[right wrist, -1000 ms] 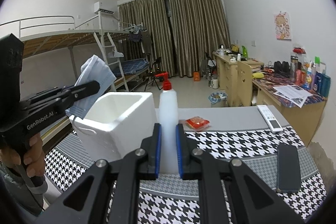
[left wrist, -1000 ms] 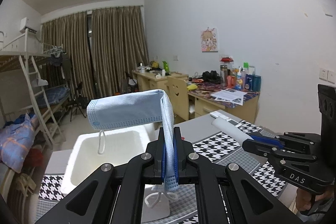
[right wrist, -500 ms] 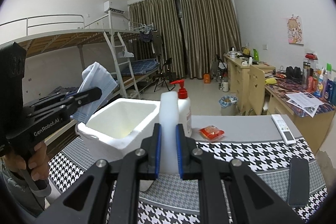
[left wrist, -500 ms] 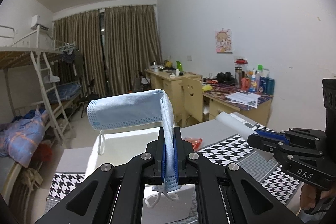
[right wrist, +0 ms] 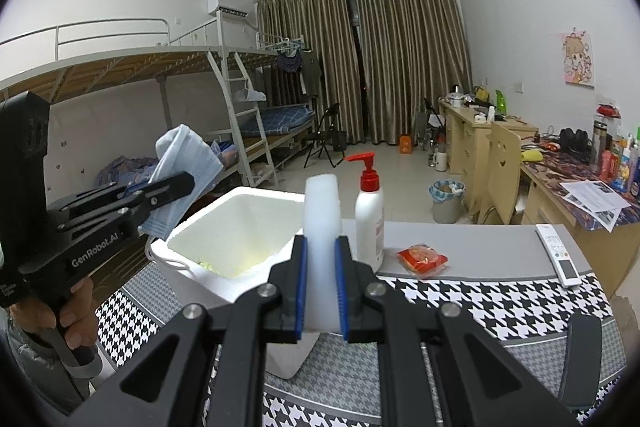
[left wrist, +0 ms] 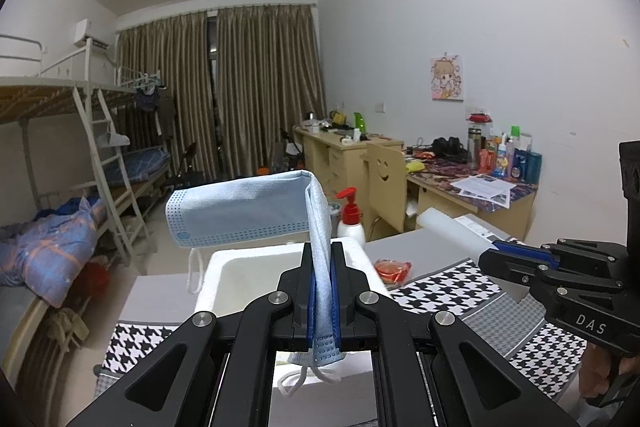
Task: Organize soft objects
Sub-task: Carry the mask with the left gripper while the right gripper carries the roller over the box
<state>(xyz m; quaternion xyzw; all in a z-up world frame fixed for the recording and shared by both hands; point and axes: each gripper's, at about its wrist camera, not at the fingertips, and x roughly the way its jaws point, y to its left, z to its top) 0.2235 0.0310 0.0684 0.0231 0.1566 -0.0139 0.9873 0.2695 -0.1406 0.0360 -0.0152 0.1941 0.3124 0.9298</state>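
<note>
Both grippers level above foam box [right wrist: 224,223]

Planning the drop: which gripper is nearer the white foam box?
Left. The left gripper, clamping the blue face mask, hangs by the white foam box's rim; the right gripper, holding a white foam block, sits farther back.

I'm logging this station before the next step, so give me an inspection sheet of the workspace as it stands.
Surface: table, grey top with a houndstooth cloth.
Job's things: blue face mask and white foam piece, both held above the table; white foam box open.
Clutter: pump bottle, red snack packet, remote, dark flat object.
Grippers: left gripper shut on the mask; right gripper shut on the foam piece.
Cables: nothing seen.
Surroundings: bunk bed, curtains, cluttered desks.
</note>
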